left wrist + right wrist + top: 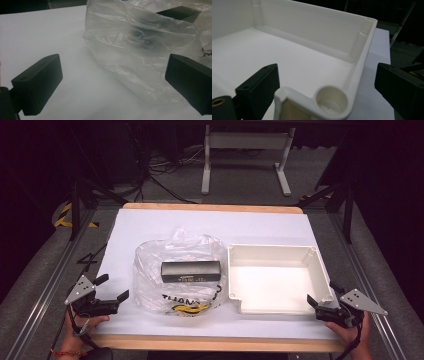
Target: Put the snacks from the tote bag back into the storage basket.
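Observation:
A crumpled clear plastic bag (pixel 150 270) (pixel 140 50) lies at the table's middle left. A long black box (pixel 190 270) (pixel 178 13) rests across it; whether it is inside the film or on top I cannot tell. To its right stands an empty white tray (pixel 272 249) (pixel 312 27). My left gripper (pixel 112 287) (pixel 112 67) is open near the front left, with its jaws pointing at the bag's near side, just short of it. My right gripper (pixel 322 294) (pixel 327 77) is open astride the tray's near right corner, one jaw inside and one outside.
The white table top (pixel 150 222) has a wooden border (pixel 210 343) along its front edge. The bag bears yellow and black print (pixel 190 306) near the front. Beyond the table are a dark floor, cables and a white desk frame (pixel 245 150).

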Motion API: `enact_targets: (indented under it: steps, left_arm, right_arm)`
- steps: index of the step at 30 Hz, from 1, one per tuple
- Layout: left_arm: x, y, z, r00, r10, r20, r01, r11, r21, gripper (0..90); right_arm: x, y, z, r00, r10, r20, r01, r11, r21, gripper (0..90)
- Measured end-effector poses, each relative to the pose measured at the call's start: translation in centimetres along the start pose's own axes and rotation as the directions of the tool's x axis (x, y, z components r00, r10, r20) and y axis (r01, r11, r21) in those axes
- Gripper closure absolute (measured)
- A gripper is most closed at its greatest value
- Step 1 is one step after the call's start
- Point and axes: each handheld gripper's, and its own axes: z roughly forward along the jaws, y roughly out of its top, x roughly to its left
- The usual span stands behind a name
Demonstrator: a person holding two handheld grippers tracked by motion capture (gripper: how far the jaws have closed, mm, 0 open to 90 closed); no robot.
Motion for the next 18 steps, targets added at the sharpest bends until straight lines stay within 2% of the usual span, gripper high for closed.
enact_targets:
  steps: [2, 11, 13, 16, 18]
  left_arm:
    - [-0.1, 0.0, 0.1, 1.0000, 0.005, 0.002, -0.005, 1.0000, 0.001, 2.1]
    - [-0.1, 0.0, 0.0, 0.9999, 0.010, 0.007, -0.010, 0.9999, -0.002, 2.1]
    - [-0.1, 0.0, -0.1, 0.9999, 0.013, 0.009, -0.013, 0.9998, 0.014, 2.1]
    - [-0.2, 0.0, 0.0, 0.9999, 0.015, 0.005, -0.015, 0.9999, 0.004, 2.1]
    - [-0.2, 0.0, 0.0, 0.9999, 0.016, 0.005, -0.016, 0.9999, 0.005, 2.1]
  right_arm:
    - [0.1, 0.1, 0.0, 0.9999, -0.016, 0.003, 0.016, 1.000, 0.000, 6.4]
    - [0.3, 0.4, -0.2, 0.9997, -0.023, 0.013, 0.023, 1.000, 0.007, 5.8]
    - [0.3, 0.6, -0.3, 0.9996, -0.024, 0.017, 0.024, 1.000, 0.007, 5.7]
    - [0.5, 1.0, -0.5, 0.9983, -0.048, 0.033, 0.048, 0.999, 0.007, 5.6]
    - [0.6, 1.4, -0.8, 0.9983, -0.053, 0.027, 0.053, 0.999, -0.002, 5.6]
